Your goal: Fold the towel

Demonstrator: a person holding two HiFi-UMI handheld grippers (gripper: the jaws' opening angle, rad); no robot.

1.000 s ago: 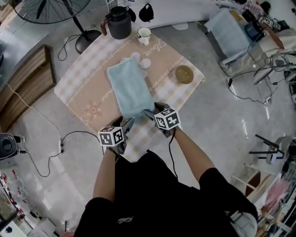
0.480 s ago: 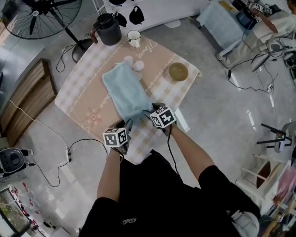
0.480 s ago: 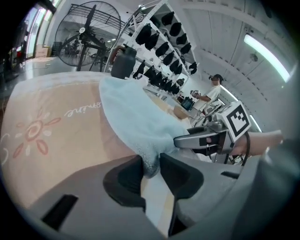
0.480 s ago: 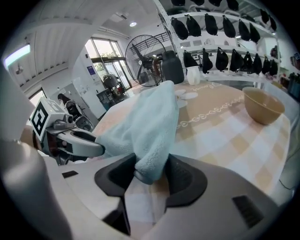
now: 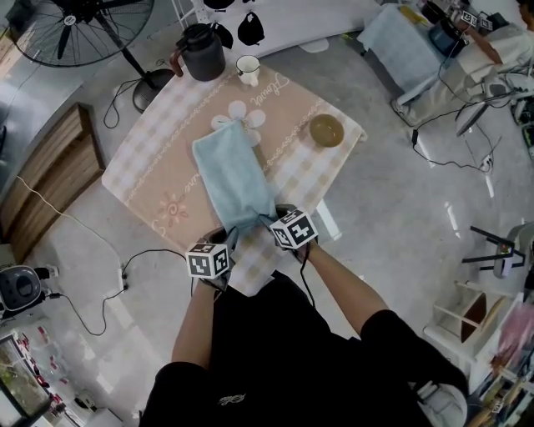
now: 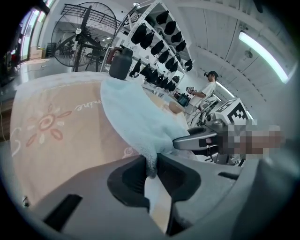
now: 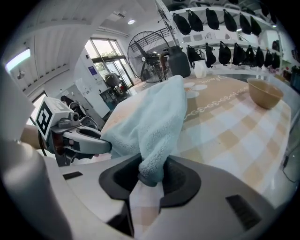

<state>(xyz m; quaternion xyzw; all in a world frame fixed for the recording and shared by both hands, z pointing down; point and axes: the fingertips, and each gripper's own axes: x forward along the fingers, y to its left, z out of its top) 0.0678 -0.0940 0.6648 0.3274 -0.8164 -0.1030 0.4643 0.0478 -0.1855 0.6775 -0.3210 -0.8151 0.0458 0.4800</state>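
Note:
A light blue towel (image 5: pixel 234 171) lies lengthwise on the checked tablecloth (image 5: pixel 154 171), its near end at the table's front edge. My left gripper (image 5: pixel 227 236) is at the towel's near left corner. In the left gripper view its jaws (image 6: pixel 150 168) are closing and pinch the towel's edge (image 6: pixel 136 117). My right gripper (image 5: pixel 271 218) is at the near right corner. In the right gripper view its jaws (image 7: pixel 151 176) are closing too, with a bunched fold of towel (image 7: pixel 154 122) squeezed between them. The two grippers stand close together, side by side.
A dark jug (image 5: pixel 204 52) and a white cup (image 5: pixel 248 68) stand at the table's far edge, and a tan bowl (image 5: pixel 326 130) at its right. A floor fan (image 5: pixel 83 21) stands beyond the table. Cables (image 5: pixel 125 250) run over the floor to the left.
Both grippers have gone from wide open beside the towel's near end to closed on its two near corners. The near edge is now gathered between them.

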